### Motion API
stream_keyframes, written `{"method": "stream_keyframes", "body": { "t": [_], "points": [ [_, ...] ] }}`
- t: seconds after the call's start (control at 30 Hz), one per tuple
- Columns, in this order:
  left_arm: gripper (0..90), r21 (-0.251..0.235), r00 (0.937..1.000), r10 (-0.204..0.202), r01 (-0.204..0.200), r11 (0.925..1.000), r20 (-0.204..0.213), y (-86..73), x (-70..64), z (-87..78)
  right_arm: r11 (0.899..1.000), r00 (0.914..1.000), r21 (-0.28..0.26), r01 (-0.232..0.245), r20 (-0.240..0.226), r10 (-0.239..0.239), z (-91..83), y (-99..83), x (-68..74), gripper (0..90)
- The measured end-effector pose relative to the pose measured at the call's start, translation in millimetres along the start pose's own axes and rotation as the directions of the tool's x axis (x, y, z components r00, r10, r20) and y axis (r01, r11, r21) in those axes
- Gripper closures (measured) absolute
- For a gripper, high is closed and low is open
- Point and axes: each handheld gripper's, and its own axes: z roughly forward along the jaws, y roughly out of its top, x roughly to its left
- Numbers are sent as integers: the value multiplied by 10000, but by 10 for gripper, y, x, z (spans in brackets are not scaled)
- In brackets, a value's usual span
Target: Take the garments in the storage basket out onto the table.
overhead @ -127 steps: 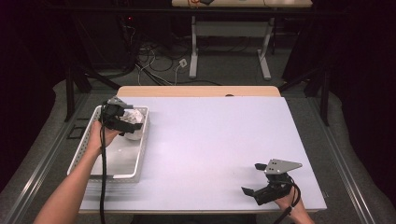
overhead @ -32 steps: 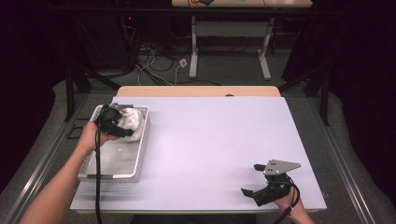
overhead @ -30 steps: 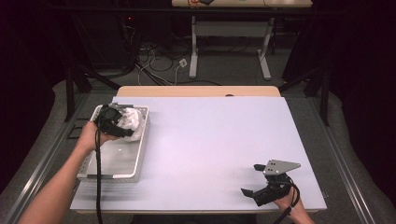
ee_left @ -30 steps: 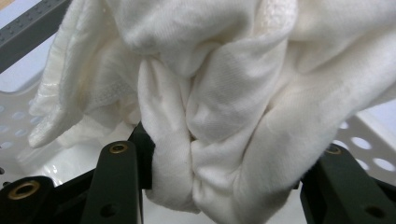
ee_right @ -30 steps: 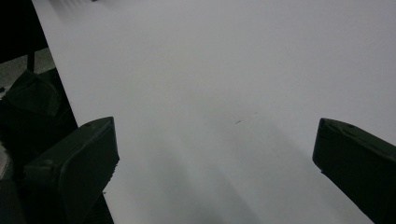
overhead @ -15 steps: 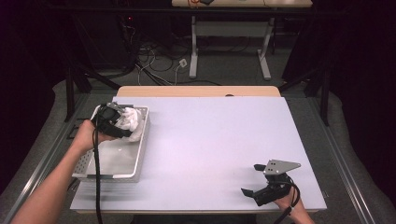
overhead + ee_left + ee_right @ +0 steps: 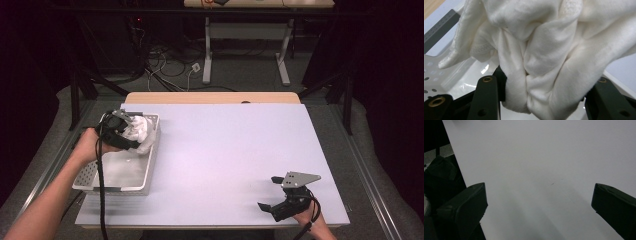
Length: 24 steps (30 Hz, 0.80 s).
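Two grippers — left gripper point(image 7: 541, 100) clamping white cloth point(image 7: 544, 50); right gripper point(image 7: 539, 212) jaws wide.

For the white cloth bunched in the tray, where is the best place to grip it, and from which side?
Grip the thick gathered fold at the near edge of the white cloth, coming from the tray's open top. The bunched folds give bulk to pinch, which is what the left claw already straddles; the tray walls block a sideways approach.

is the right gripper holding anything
No, the right gripper has its jaws spread wide apart, with nothing but bare white table between them.
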Motion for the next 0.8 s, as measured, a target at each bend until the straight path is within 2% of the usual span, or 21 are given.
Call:
{"method": "stream_keyframes", "body": {
  "t": [0.4,0.63,0.77,0.8],
  "points": [
    [493,-231,9997,188,-183,9996,186,41,-115,-133,9999,9999,24,-125,17,125,-3,-9,0,0],
    [493,-71,9972,683,-681,9977,291,137,-197,-216,10000,10000,28,-80,14,80,5,-8,0,0],
    [493,-45,9947,982,-981,9952,310,201,-257,-273,9999,10000,129,-75,29,75,1,-8,0,0],
    [493,-11,9932,1121,-1121,9937,322,217,-274,-286,9999,9999,14,-108,1,108,10,-13,-2,1]
  ]
}}
